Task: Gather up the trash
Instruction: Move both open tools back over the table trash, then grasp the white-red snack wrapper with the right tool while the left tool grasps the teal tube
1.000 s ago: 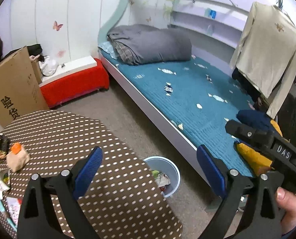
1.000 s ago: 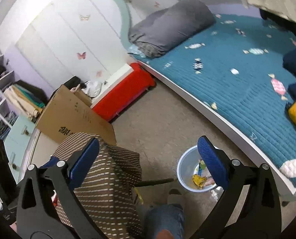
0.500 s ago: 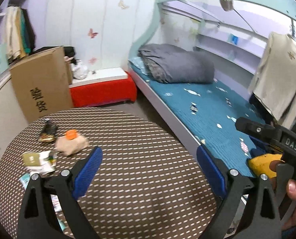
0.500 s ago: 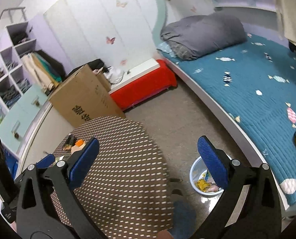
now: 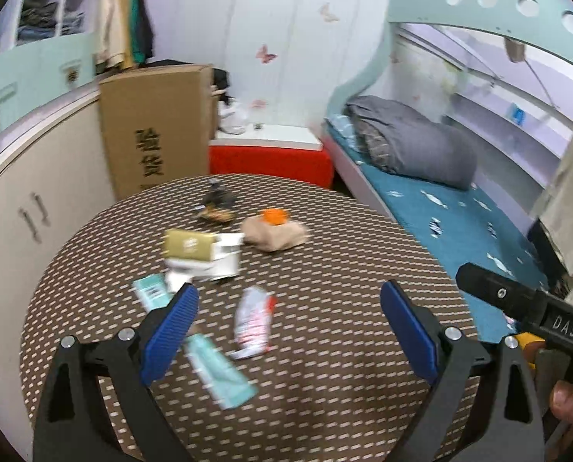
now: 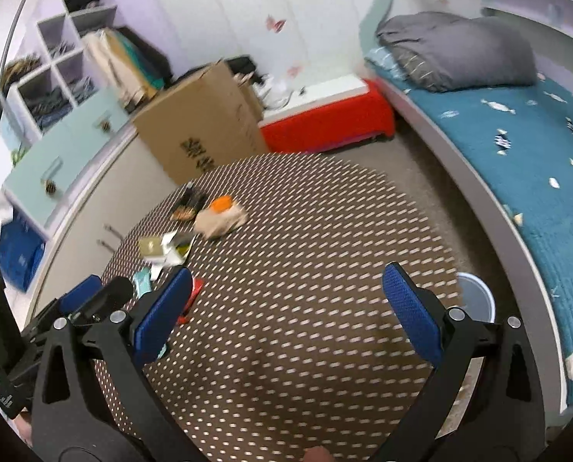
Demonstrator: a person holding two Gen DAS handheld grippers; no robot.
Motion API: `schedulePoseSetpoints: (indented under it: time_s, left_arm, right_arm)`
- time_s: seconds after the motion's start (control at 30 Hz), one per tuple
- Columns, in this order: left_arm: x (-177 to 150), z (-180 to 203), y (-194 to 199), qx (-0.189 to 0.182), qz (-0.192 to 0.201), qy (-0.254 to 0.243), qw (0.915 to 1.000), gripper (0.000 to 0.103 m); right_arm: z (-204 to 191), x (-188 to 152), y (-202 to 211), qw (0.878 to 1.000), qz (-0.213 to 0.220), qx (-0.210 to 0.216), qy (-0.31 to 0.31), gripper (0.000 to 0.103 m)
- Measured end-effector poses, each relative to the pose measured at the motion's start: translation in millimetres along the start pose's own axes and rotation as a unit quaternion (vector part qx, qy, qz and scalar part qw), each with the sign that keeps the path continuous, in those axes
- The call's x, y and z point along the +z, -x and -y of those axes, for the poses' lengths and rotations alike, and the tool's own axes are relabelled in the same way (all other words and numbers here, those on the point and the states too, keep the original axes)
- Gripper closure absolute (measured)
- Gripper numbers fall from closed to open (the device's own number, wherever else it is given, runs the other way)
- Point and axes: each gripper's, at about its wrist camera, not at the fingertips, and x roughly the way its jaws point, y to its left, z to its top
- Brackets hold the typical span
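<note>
Both tools are held above the round desk, and both have their blue pads spread wide with nothing between them. The left tool is the nearer one to the trash. A red and white wrapper lies just ahead of it, between the lines of its two pads and a little toward the left pad, with its long axis running roughly away from the tool. A teal packet lies close under the left pad, slanted, and a second teal packet is beyond that pad. Farther in the same direction are a pile of cartons, a beige wad with an orange cap, and a dark wrapper. The right tool hangs over bare cloth; from it all the trash lies to the left and beyond. The bin stands on the floor past the right edge of the desk, partly hidden by it, on the right tool's side. I judge the left tool should take the wrapper.
</note>
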Motion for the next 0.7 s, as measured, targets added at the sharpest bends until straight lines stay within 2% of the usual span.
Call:
schedulePoseSetpoints:
  time_s: [0.3,0.5,0.67,0.7]
  left_arm:
    - [-25.4,-61.2,10.9,0.059,-0.001,0.06,0.9965,0.01]
    - [-43.6,-88.6,9.8,0.081,-0.025,0.083,0.993,0.01]
    - [-48.0,-108.6,9.8,0.091,-0.03,0.108,0.9895,0.01]
    - [-48.1,-111.3,10.5,0.093,-0.03,0.112,0.9889,0.01]
  right_arm:
    - [-53.2,-15.0,-39.9,0.998,-0.042,0.018,0.046,0.006]
    - [-79.8,-31.5,-76.2,0.994,-0.083,0.032,0.068,0.006]
    - [-102.1,-38.4,-97.1,0.99,-0.091,0.038,0.1,0.007]
    - [-104.6,-39.5,-101.0,0.99,-0.092,0.036,0.105,0.014]
